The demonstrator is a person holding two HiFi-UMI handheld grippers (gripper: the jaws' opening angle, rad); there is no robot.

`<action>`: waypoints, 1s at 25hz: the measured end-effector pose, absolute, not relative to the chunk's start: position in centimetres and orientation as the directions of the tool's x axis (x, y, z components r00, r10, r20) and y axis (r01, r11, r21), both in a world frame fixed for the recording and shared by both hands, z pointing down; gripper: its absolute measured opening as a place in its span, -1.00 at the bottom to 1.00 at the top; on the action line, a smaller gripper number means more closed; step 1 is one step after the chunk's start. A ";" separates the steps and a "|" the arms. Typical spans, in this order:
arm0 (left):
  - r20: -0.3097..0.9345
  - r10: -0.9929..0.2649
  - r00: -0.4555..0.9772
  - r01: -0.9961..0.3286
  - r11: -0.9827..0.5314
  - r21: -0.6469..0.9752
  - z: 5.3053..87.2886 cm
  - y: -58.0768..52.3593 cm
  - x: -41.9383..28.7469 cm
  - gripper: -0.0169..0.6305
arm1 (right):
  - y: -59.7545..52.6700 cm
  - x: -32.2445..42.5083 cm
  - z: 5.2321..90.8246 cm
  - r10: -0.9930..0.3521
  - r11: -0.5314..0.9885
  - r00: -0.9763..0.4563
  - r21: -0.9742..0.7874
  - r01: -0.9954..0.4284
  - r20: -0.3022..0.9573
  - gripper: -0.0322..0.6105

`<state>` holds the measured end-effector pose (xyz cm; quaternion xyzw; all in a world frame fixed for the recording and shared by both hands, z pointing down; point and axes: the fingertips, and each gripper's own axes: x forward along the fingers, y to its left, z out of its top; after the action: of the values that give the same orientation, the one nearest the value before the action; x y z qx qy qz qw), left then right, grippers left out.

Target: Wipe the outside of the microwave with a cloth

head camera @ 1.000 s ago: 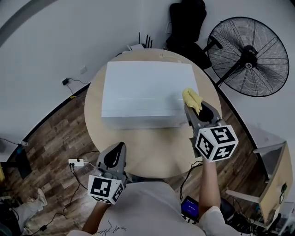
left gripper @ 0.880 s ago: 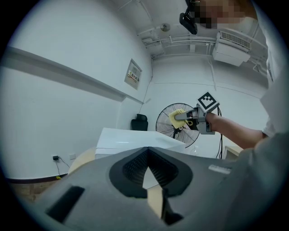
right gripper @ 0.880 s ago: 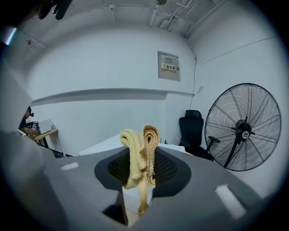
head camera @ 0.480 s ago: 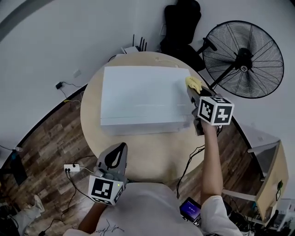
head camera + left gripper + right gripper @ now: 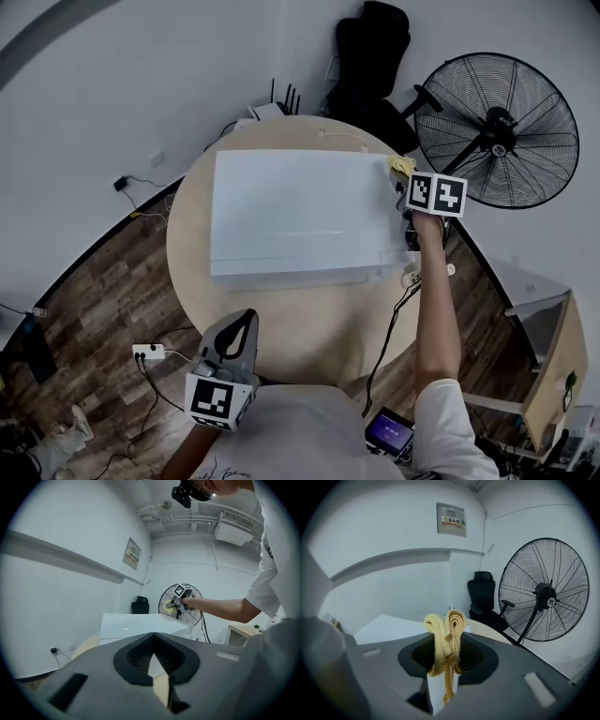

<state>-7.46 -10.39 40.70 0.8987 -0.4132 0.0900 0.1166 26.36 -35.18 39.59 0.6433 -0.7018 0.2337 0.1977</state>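
A white microwave (image 5: 300, 211) lies on a round wooden table (image 5: 309, 323); the left gripper view shows the microwave (image 5: 140, 623) ahead. My right gripper (image 5: 405, 178) is shut on a folded yellow cloth (image 5: 401, 166) at the microwave's far right corner. In the right gripper view the cloth (image 5: 446, 639) sticks up between the closed jaws, with the microwave (image 5: 393, 627) to the left. My left gripper (image 5: 236, 330) hangs shut at the table's near edge, holding nothing. In its own view the left gripper (image 5: 153, 657) has its jaws meeting, and the right gripper (image 5: 174, 603) shows far off.
A large black floor fan (image 5: 497, 131) stands right of the table, and a black office chair (image 5: 375, 56) behind it. Cables and a power strip (image 5: 150, 352) lie on the wood floor at left. A wooden cabinet (image 5: 553, 366) sits at lower right. White walls curve around the back.
My right gripper has carried the cloth away from me along the microwave's right side, from its near right corner to its far right corner. The left gripper has stayed by the table edge.
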 end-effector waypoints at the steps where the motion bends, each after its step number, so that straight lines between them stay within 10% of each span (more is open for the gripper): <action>1: 0.260 -0.722 0.641 -0.764 -0.630 0.135 40.7 -10.6 -7.6 -0.97 | -35.7 26.7 40.0 -0.806 0.054 -0.086 -0.072 -0.996 0.586 -0.53; 25: 0.291 -0.695 0.658 -0.748 -0.648 0.145 41.7 -11.3 -6.6 -0.97 | -40.8 27.9 44.1 -0.721 -0.016 -0.002 -0.019 -1.000 0.693 -0.53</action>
<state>-6.57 -11.25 41.72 0.9016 -0.4000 0.1052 0.1268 27.86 -40.80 44.05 0.6586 -0.6531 0.2726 0.2560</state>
